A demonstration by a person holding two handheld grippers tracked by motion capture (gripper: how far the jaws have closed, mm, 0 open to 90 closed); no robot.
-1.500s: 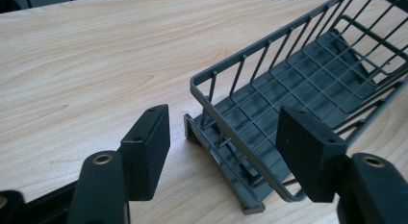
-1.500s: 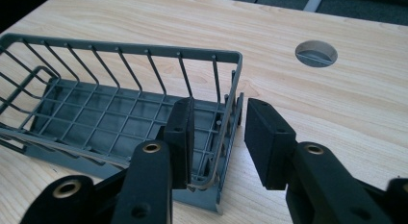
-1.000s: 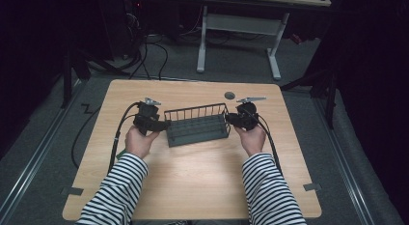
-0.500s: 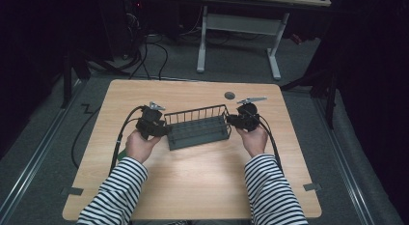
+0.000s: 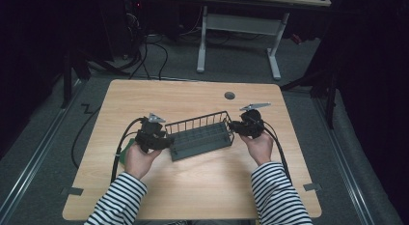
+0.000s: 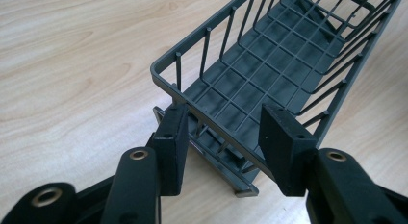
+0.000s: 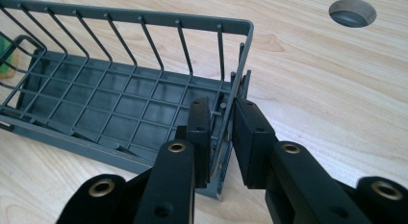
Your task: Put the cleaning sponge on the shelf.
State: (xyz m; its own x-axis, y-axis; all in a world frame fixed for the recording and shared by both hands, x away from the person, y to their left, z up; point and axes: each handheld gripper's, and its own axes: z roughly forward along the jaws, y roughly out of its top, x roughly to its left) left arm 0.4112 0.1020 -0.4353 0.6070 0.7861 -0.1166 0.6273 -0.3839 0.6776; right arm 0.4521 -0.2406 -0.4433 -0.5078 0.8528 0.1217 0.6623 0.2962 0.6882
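Note:
A dark grey wire basket (image 5: 200, 135) lies slantwise on the wooden table (image 5: 193, 191), its left end nearer the person. My left gripper (image 5: 166, 143) holds that left end. In the left gripper view the two pads press on the sides of the basket's narrow end (image 6: 269, 75), and the left gripper (image 6: 223, 118) has just closed there. My right gripper (image 5: 234, 127) is at the basket's right end. In the right gripper view the pads of the right gripper (image 7: 221, 113) clamp the thin end wall of the basket (image 7: 96, 104). The basket holds nothing.
A green object (image 5: 126, 155) lies under the person's left hand and shows past the basket's far end (image 7: 4, 51). A round cable hole (image 5: 229, 95) sits near the table's back edge. Cables trail off the table's left side. Desk legs stand on the floor beyond.
The left gripper has moved toward the person with the basket's left end, so the basket has swung from square to slanted. The right gripper has kept its place at the right end.

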